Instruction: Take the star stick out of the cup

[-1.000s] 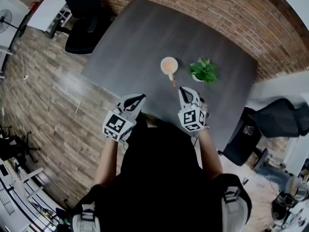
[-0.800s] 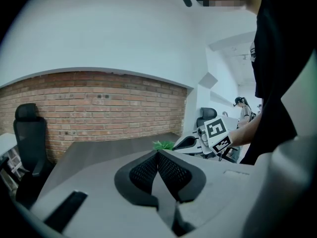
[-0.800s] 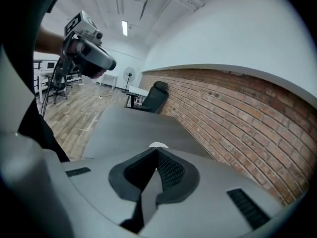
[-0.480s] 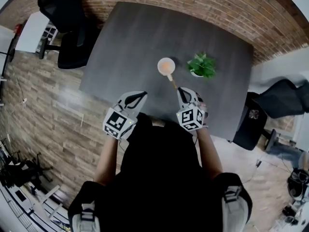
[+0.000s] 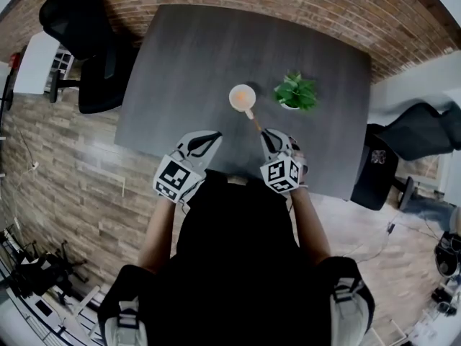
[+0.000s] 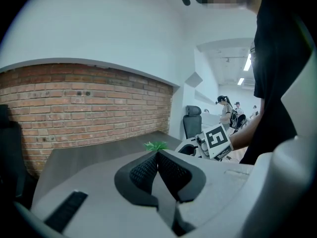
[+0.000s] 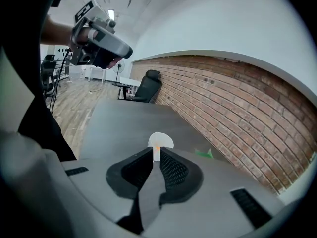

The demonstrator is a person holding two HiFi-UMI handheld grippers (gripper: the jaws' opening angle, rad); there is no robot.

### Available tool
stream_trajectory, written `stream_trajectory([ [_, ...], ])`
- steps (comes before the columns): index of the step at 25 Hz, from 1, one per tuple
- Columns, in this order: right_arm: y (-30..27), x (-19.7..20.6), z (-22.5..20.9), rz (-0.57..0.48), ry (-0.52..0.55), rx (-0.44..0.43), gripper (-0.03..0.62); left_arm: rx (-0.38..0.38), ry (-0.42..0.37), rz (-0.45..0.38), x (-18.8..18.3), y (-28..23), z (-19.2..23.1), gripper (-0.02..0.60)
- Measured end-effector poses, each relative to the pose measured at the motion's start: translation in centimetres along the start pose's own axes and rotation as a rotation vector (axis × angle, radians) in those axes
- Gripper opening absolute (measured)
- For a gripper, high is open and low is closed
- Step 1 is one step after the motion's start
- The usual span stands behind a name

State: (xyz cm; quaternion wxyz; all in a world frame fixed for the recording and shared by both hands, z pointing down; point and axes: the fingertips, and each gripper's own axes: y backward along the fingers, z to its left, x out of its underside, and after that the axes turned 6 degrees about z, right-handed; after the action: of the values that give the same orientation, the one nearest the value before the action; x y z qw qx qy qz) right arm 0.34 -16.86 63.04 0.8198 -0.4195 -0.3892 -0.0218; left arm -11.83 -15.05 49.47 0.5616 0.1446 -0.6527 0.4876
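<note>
The right gripper [image 7: 156, 155] hovers over the near edge of the table [image 5: 187, 56] with its jaws at a narrow slit and nothing between them. The left gripper [image 6: 157, 155] hangs beside it, jaws pressed together and empty.

The cup [image 5: 242, 96] stands just ahead of the right gripper. The star stick [image 5: 253, 120] leans out of it toward that gripper, its free end close to the fingertips but apart from them. A small plant [image 5: 294, 92] sits ahead and to the right, near the cup.

The main risk, as I judge it, is the narrow opening. Pushed forward like this, the tips could nudge the thin stick aside instead of taking it in. The stick leans on the rim, so a sideways shove or a slanted pull may tip the light cup or drag it along the table. A weak pinch near the end could let the stick slide back. A wide swing to the right could clip the plant. Nothing steadies the cup.
</note>
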Motion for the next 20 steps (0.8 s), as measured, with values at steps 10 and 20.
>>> stream_trajectory([
  [10,-1.2,0.5,0.2,-0.001,-0.147,-0.012,0.052,0.053,-0.058,0.009,-0.3,-0.6,0.4,0.002],
  [20,-2.3,0.4,0.5,0.013,-0.213,-0.029,0.072,0.077,-0.047,0.026,-0.2,-0.3,1.2,0.002],
])
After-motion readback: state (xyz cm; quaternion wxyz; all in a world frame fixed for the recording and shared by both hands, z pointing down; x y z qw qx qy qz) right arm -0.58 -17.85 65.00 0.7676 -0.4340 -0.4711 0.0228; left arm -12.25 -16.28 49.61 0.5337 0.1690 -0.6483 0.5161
